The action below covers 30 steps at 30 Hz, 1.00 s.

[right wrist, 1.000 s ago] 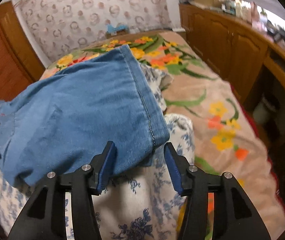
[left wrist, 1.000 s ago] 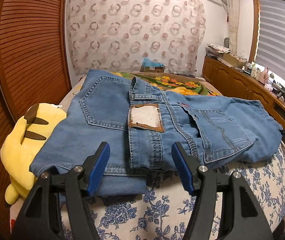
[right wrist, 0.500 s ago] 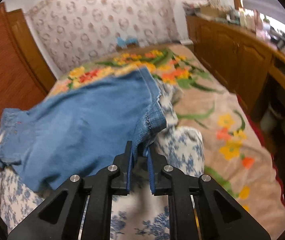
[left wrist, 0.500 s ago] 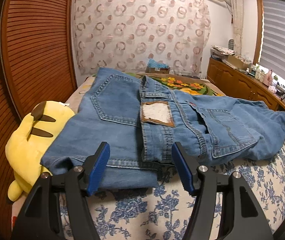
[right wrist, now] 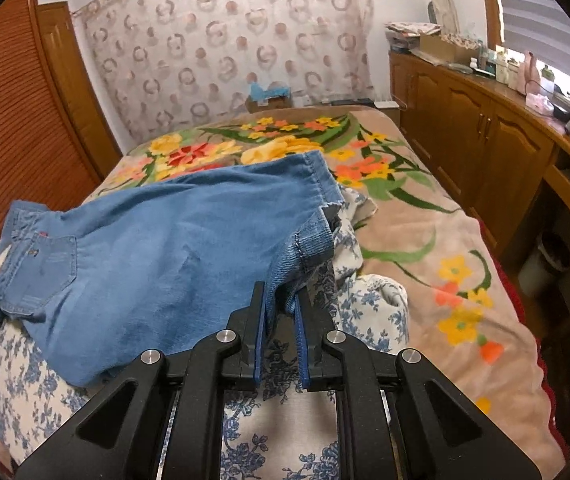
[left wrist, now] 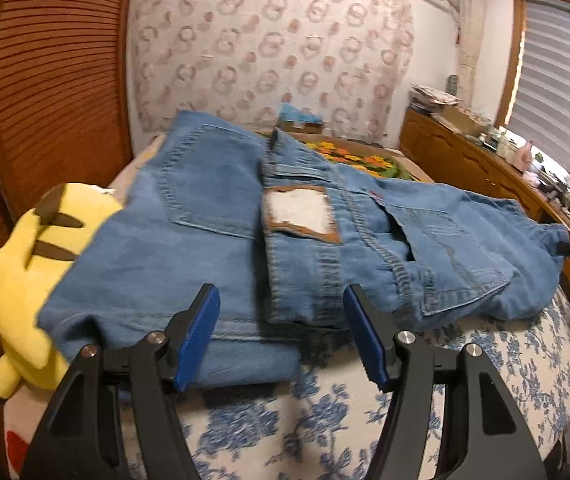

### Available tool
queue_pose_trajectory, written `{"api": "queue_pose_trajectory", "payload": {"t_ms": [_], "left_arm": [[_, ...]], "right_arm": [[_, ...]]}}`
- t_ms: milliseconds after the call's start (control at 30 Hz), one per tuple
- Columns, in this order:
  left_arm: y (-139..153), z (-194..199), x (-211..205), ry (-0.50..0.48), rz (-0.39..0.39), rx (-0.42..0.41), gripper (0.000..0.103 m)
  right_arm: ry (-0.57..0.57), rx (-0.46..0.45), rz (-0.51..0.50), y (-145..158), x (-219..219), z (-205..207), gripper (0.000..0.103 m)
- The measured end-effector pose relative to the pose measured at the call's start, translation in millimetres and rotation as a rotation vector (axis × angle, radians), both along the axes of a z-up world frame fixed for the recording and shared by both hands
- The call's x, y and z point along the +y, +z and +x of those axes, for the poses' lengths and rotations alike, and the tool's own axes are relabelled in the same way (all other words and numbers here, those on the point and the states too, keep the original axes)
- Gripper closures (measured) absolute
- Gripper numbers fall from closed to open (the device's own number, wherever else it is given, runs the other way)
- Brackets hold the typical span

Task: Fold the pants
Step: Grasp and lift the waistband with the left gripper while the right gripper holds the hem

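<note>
A pair of blue jeans (left wrist: pixel 221 236) is spread across a bed, lying on a white quilt printed with blue flowers (left wrist: pixel 485 364). Seen from the left wrist camera, the waistband end with a pale leather patch (left wrist: pixel 299 214) and the back pockets is turned towards the near edge of the bed, and the denim is doubled over itself there. The left gripper (left wrist: pixel 281 334) is held just above that near edge with its blue-padded fingers (left wrist: pixel 199 336) spread wide; nothing is gripped between them. A yellow plush toy (left wrist: pixel 25 276) is pressed against the left side of the jeans, at the left edge of the bed.

In the right wrist camera the leg end of the jeans (right wrist: pixel 165 252) is seen draped over the quilt (right wrist: pixel 369 304). The right gripper (right wrist: pixel 279 312) is pressed together on the hem corner of the leg, and the cloth is pulled up into a small peak between the blue pads.

Beyond the quilt a beige blanket with orange and yellow flowers (right wrist: pixel 425 240) is laid over the far part of the bed. A curtain patterned with rings (right wrist: pixel 225 40) is hung behind the bed head. A slatted wooden door (left wrist: pixel 53 72) is set along the left side, and a row of wooden cabinets (right wrist: pixel 485 152) with a cluttered top is ranged along the right, under a window blind (left wrist: pixel 565 80).
</note>
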<state>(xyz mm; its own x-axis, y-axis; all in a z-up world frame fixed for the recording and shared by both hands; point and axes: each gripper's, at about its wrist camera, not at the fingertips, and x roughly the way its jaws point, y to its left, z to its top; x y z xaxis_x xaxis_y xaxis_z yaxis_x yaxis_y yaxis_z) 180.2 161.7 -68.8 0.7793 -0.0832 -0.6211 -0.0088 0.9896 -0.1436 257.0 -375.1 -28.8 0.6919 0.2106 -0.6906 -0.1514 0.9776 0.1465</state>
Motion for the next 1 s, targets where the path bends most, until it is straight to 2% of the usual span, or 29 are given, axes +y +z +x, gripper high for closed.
{"api": "queue_pose_trajectory", "payload": {"t_ms": [100,167,267,300,400,433,700,867,1000], "left_arm": [[-1.1,11.5,-3.3,-0.003,0.007,0.018,0.04],[0.4,16.6,-5.9,-0.02,0.013,0.019,0.045],[2.4,20.0,-8.6,-0.057,-0.01,0.032,0.064],[3.7,19.8,-11.2,-0.072,-0.015,0.032,0.073],[8.6,19.6,-23.0,-0.1,0.032,0.037,0.09],[12.1,17.5,-26.7,-0.098,0.043,0.024,0.092],[54.9,-2.5,-26.5,-0.086,0.069,-0.099,0.094],[83.9,-34.9,-25.1,-0.092,0.061,-0.182,0.094],[94.5,-63.0,-17.1,-0.09,0.051,-0.204,0.094]], "right_arm": [[0.003,-0.002,-0.007,-1.2,0.1,0.6,0.093],[0.009,-0.007,-0.01,-2.4,-1.6,1.2,0.093],[0.028,-0.027,-0.033,-2.1,0.2,0.8,0.094],[0.039,-0.039,-0.041,0.1,2.9,-0.1,0.095],[0.046,-0.061,-0.058,4.5,4.8,-0.9,0.095],[0.045,-0.07,-0.064,6.5,5.6,-0.8,0.095],[0.009,-0.169,-0.085,34.0,-3.1,-9.0,0.096],[0.011,-0.217,-0.087,54.4,-9.8,-25.2,0.096],[0.018,-0.236,-0.07,61.7,-17.5,-48.5,0.096]]}}
